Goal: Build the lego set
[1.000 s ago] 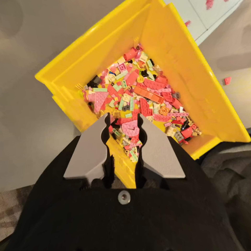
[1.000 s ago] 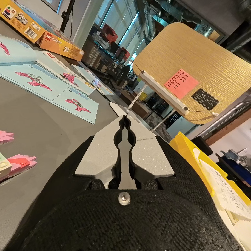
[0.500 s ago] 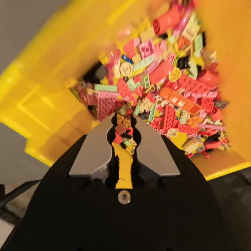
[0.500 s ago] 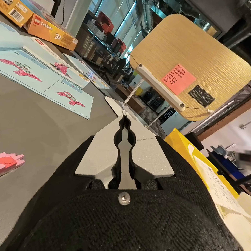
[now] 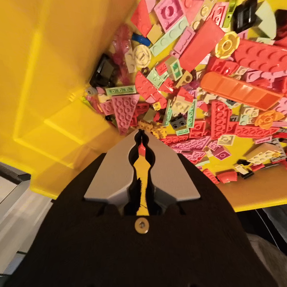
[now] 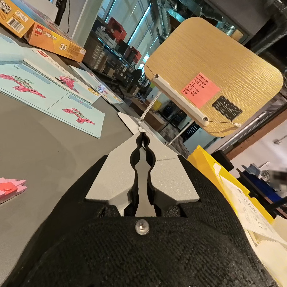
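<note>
The left gripper (image 5: 141,134), its grey fingers (image 5: 118,163) pressed together at the tips, reaches into the yellow plastic bin (image 5: 46,77) and touches small yellow-orange bricks (image 5: 153,128) amid loose pink and red pieces. The right gripper (image 6: 142,134), fingers closed and empty, hovers over the grey tabletop (image 6: 38,147) near a pale-blue instruction booklet (image 6: 65,108).

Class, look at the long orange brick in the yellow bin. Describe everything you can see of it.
The orange brick is a long, narrow piece of glossy plastic with a smooth, slightly curved top crossed by faint lines into segments, and no studs showing. It lies slantwise on top of the loose pile in the yellow bin, its left end higher in the picture. Red and pink pieces lie around and under it. Nothing grips it; the left gripper is down-left of it, apart from it.
</note>
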A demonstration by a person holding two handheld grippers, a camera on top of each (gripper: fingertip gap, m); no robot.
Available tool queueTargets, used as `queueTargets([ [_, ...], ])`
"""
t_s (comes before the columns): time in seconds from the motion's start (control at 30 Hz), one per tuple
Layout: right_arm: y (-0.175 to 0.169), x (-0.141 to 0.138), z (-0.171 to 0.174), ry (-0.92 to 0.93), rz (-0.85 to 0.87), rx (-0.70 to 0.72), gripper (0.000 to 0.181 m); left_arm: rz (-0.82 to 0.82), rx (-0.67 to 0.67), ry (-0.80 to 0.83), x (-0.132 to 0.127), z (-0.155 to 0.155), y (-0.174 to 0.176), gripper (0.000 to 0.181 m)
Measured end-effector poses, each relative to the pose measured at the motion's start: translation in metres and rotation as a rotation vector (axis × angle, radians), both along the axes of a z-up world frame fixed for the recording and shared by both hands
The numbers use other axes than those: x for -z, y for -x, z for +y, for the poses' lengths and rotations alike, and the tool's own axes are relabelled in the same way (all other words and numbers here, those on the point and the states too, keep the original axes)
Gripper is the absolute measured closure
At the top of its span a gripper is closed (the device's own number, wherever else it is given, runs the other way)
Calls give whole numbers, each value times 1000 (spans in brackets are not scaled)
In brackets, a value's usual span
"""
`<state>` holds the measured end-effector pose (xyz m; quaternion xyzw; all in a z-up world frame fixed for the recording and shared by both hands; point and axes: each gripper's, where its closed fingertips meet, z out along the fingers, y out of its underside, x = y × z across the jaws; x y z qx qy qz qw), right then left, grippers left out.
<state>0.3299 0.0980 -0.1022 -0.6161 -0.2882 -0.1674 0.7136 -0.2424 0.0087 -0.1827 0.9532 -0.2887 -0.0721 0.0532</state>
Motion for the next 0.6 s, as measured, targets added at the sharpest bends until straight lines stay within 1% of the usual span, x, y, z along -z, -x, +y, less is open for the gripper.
queueTargets([
  [0.13,2,1,0,5,-10,-8,181,-103,-10,18,1,-6,-15,181],
  [0.27,3,1,0,4,-10,-11,181,-319,7,45,-3,-15,-48,181],
  [0.33,3,1,-1,5,-10,-12,181,-440,11,-4,-11,-10,-66,181],
  [0.4,3,1,-1,5,-10,-13,181,-514,-11,-94,-20,3,-75,181],
  [0.5,3,1,0,6,-13,-13,181,-562,-40,-202,-30,20,-78,173],
  [0.6,4,2,-1,7,-15,-13,181,-521,-1,-199,-25,18,-75,166],
])
